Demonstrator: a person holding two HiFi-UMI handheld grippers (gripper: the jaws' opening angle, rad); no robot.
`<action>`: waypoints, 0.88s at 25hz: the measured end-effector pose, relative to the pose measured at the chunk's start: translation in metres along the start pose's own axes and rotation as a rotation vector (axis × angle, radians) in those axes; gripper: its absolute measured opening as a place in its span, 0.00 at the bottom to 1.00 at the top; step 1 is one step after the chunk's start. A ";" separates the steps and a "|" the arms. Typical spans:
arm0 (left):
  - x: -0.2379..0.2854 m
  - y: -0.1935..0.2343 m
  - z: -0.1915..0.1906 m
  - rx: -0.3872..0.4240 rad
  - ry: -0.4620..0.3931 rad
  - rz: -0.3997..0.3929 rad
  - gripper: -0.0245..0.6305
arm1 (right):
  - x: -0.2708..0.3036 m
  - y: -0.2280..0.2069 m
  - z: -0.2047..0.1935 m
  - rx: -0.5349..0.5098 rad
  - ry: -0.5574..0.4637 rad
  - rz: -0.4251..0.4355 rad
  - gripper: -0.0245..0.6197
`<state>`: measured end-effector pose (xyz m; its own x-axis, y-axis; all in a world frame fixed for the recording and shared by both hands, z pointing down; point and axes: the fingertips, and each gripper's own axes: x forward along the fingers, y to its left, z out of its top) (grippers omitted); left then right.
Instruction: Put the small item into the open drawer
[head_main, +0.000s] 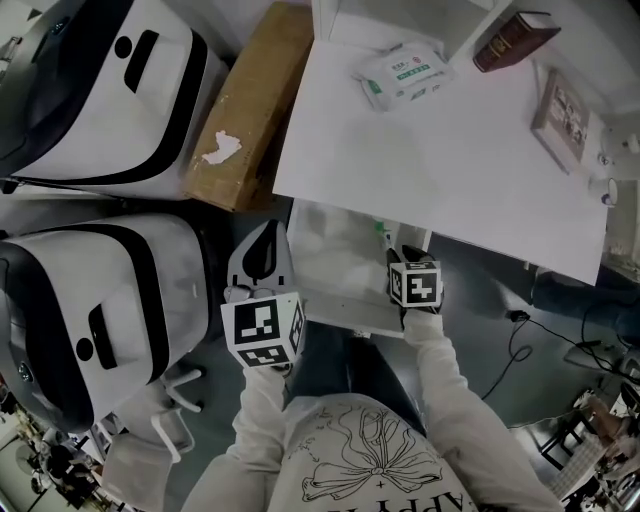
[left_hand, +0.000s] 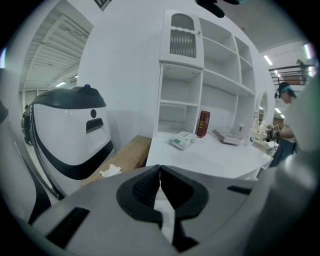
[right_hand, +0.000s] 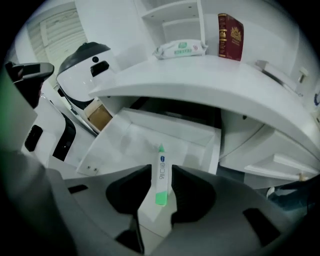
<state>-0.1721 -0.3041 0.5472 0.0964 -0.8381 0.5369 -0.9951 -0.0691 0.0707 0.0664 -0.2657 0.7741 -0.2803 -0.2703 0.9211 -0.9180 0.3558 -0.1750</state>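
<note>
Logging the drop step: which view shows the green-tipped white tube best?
The right gripper view: the green-tipped white tube stands between the right gripper's open jaws, over the open drawer, its full length visible. The head view shows only a green sliver by that gripper. The left gripper view misses it.

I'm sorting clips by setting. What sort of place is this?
Likely a lab or workshop with a mock home-office corner: a white desk with shelves and a book stands beside large white-and-black machines and a cardboard box.
</note>
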 end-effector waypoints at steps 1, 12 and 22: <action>-0.003 -0.002 0.005 0.004 -0.010 0.000 0.05 | -0.009 0.001 0.005 -0.001 -0.022 0.000 0.23; -0.046 -0.033 0.070 0.031 -0.147 0.001 0.05 | -0.137 -0.007 0.071 0.009 -0.327 -0.016 0.16; -0.082 -0.057 0.130 0.052 -0.279 -0.010 0.04 | -0.271 -0.016 0.142 0.003 -0.668 -0.070 0.13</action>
<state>-0.1258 -0.3011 0.3900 0.1037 -0.9534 0.2832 -0.9946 -0.1000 0.0277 0.1174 -0.3256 0.4783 -0.3321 -0.7886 0.5175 -0.9410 0.3146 -0.1246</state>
